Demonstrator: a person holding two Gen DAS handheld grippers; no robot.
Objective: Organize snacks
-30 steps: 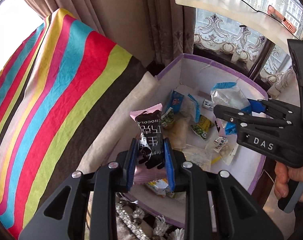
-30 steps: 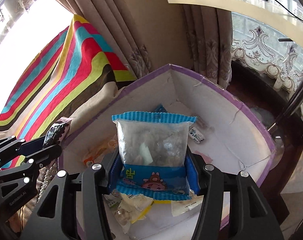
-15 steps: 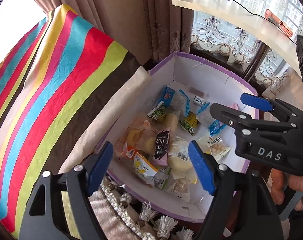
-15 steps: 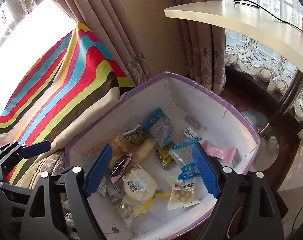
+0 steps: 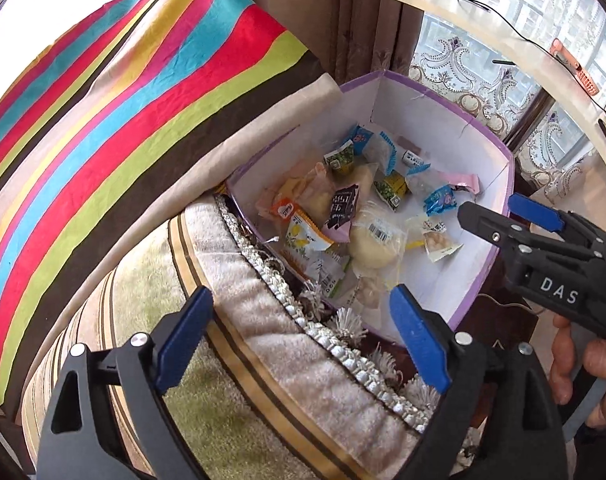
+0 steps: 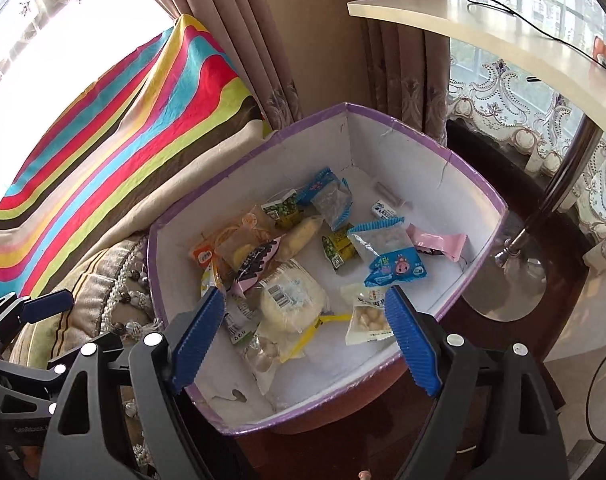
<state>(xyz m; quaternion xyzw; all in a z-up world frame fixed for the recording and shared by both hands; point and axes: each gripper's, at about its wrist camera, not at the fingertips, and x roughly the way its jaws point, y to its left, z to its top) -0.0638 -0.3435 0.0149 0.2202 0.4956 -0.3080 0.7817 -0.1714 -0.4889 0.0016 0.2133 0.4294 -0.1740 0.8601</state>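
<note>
A white box with a purple rim (image 5: 423, 120) (image 6: 403, 152) holds several wrapped snacks. Among them lie a pink-and-black chocolate bar (image 5: 343, 210) (image 6: 255, 264) and a blue-and-clear bag (image 5: 439, 198) (image 6: 391, 256). My left gripper (image 5: 301, 332) hangs over the fringed cushion edge beside the box. Its jaws are opening and nothing is between them. The right gripper (image 6: 305, 320) is open and empty above the box's near part. From the left wrist view the right gripper (image 5: 499, 210) shows at the box's right rim. The left gripper (image 6: 69, 322) appears at the far left of the right wrist view.
A bright striped cloth (image 5: 123, 120) (image 6: 115, 128) drapes left of the box, over a beige fringed cushion (image 5: 263, 340). Curtains hang behind. A pale curved tabletop (image 6: 503, 40) on a metal pole (image 6: 543, 216) stands to the right. A person's hand (image 5: 583, 368) holds the right gripper's handle.
Both grippers have let go: the chocolate bar and the blue bag now lie in the box. Both jaws have spread wide, and both grippers have drawn back from the box.
</note>
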